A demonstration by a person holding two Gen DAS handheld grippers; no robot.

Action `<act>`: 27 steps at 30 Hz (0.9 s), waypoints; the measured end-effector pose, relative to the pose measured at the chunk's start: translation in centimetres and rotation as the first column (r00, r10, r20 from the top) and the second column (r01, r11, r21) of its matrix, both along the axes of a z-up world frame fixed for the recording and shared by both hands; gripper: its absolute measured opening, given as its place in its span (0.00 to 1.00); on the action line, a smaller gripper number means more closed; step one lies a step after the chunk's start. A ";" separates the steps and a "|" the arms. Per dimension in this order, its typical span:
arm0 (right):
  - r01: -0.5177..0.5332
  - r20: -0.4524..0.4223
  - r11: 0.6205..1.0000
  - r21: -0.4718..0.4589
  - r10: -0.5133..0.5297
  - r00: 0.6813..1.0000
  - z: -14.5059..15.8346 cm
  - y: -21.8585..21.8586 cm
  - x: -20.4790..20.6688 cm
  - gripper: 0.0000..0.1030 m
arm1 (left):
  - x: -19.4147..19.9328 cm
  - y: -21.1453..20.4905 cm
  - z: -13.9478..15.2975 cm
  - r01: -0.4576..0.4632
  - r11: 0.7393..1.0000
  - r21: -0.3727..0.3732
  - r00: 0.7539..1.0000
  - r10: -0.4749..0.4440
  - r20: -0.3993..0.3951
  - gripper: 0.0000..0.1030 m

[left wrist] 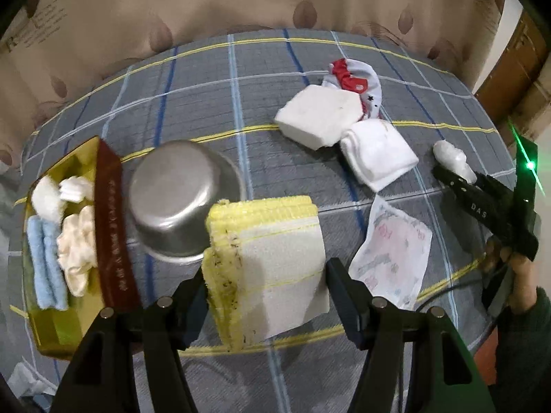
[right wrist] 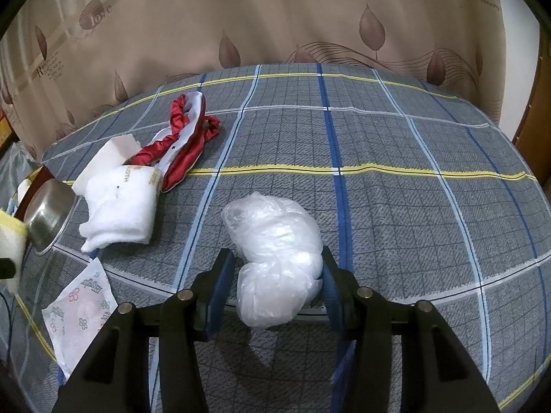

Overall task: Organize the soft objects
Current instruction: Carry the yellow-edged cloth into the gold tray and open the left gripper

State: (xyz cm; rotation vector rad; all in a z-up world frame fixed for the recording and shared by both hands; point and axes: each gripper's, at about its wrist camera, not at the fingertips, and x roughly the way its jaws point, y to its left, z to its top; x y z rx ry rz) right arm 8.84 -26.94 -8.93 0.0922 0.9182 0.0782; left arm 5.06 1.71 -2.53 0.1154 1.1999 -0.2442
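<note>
- We see the plaid tabletop [right wrist: 396,158] carrying it all, curtain [right wrist: 275,17] behind.
- Our gold tray [left wrist: 51,323] sits far left, already holding a blue cloth [left wrist: 46,261] and white and cream pieces.
- A steel bowl [left wrist: 179,199] lies tipped beside the tray.
- Our left tool [left wrist: 267,296] grips the yellow-and-white cloth stack [left wrist: 272,258], close to the bowl.
- Our right tool [right wrist: 275,292] straddles the plastic bag [right wrist: 275,244]; one pad touches, the other stands clear — no grip.
</note>
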 end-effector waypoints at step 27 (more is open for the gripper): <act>-0.002 -0.002 1.000 -0.021 0.002 1.000 -0.1 0.2 0.1 0.45 | 2.4 21.2 2.2 -0.385 0.921 0.057 0.922 0.381 0.074 0.63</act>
